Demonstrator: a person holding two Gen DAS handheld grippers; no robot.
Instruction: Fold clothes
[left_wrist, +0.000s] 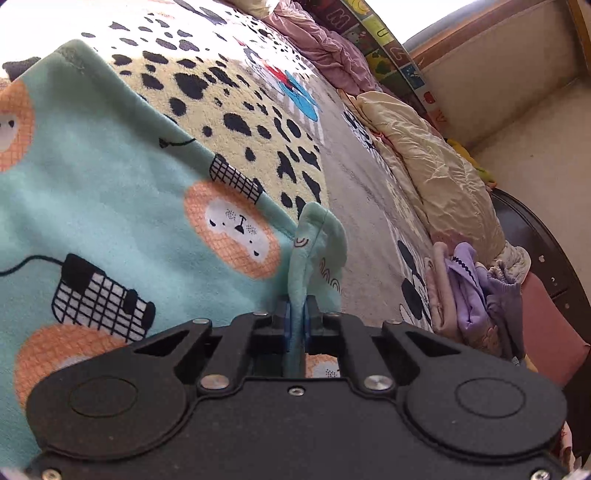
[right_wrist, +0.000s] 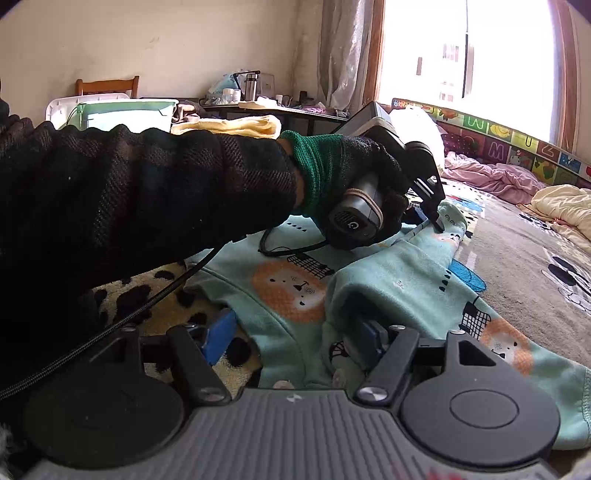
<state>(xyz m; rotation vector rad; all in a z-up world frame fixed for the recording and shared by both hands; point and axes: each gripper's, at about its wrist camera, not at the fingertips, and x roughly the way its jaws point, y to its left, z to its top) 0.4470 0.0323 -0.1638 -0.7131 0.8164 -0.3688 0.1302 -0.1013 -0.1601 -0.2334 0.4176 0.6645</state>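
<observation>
Mint lion-print garment on spotted blanket, left gripper pinching its edge, right gripper spread wide, sunlit window.

Soft matt fleece-like mint garment; fuzzy spotted pile blanket; matt black plastic left claw with blue pads; ribbed grey plastic right claw housing; knit glove.
</observation>
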